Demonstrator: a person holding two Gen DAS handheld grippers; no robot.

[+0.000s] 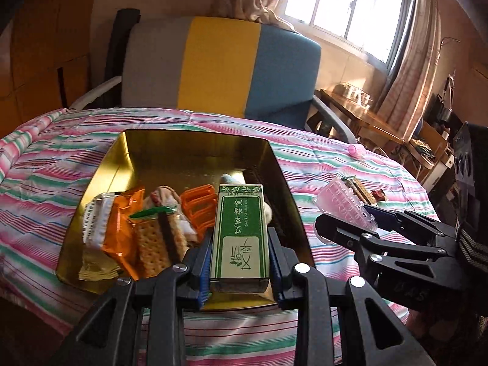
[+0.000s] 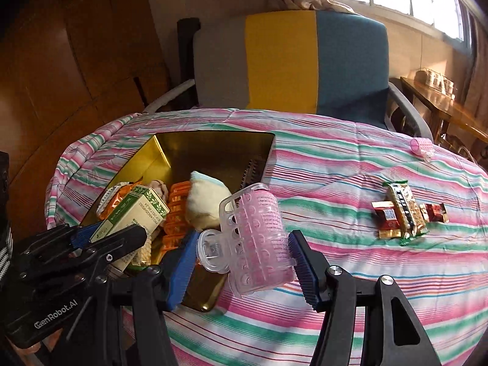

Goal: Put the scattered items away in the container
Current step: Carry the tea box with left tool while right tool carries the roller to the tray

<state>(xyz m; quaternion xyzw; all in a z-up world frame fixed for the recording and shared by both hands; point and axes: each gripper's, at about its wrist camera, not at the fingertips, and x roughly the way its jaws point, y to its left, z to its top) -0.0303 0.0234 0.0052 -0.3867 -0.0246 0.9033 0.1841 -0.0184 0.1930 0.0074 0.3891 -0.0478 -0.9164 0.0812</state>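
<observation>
A gold tin (image 1: 189, 158) sits on the striped cloth and holds snack packets, an orange clip and a plush toy. My left gripper (image 1: 240, 244) is shut on a green-and-cream box (image 1: 239, 213), held over the tin's near edge. Just right of the tin, my right gripper (image 2: 244, 238) is shut on a pink hair roller (image 2: 259, 235) with a clear clip. In the right wrist view the left gripper (image 2: 116, 231) and its box (image 2: 137, 210) are on the left, above the tin (image 2: 213, 146). The left wrist view shows the right gripper (image 1: 344, 218) with the roller (image 1: 341, 198).
Wrapped snack bars (image 2: 402, 213) lie on the cloth to the right, and a small pink roller (image 2: 422, 148) rests near the far right edge. A grey, yellow and blue armchair (image 2: 283, 61) stands behind the table. A wooden side table (image 2: 442, 103) is under the window.
</observation>
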